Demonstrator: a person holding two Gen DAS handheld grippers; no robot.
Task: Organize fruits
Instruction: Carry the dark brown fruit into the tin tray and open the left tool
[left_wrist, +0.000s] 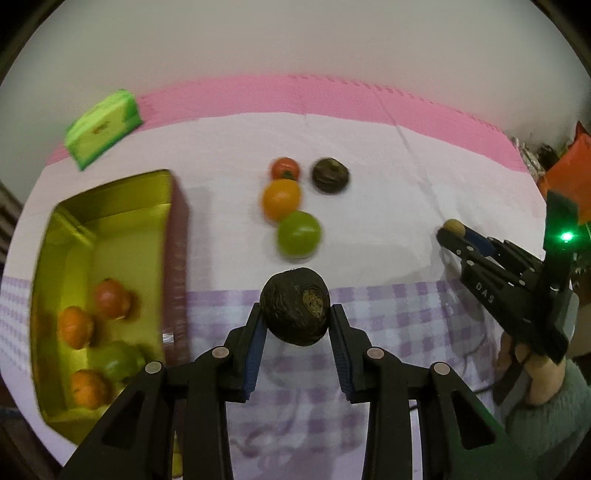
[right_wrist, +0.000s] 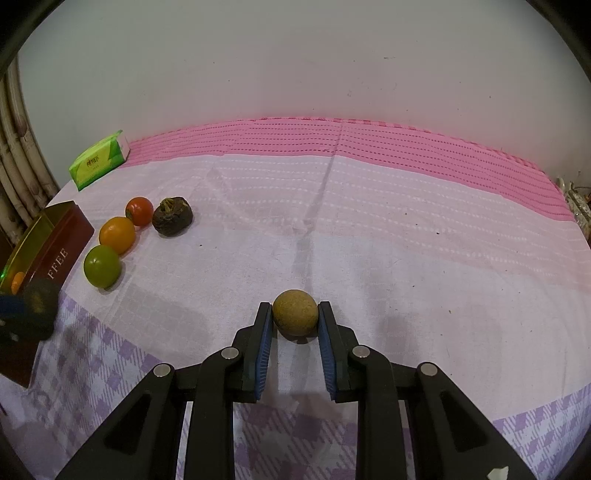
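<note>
My left gripper (left_wrist: 295, 314) is shut on a dark brown wrinkled fruit (left_wrist: 294, 306), held above the cloth just right of the gold tin box (left_wrist: 110, 221). The box holds a red fruit (left_wrist: 110, 298), two orange fruits (left_wrist: 75, 328) and a green one (left_wrist: 116, 360). My right gripper (right_wrist: 295, 317) is shut on a small tan round fruit (right_wrist: 295, 312) low over the cloth; it also shows in the left wrist view (left_wrist: 452, 230). On the cloth lie a red fruit (right_wrist: 139, 210), an orange fruit (right_wrist: 117, 235), a green fruit (right_wrist: 102, 266) and another dark brown fruit (right_wrist: 172, 215).
A green tissue pack (right_wrist: 99, 159) lies at the far left near the wall. The table is covered by a pink and lilac checked cloth (right_wrist: 369, 229). The box's red-brown side (right_wrist: 62, 243) faces the right gripper. Orange clutter (left_wrist: 569, 166) sits past the right edge.
</note>
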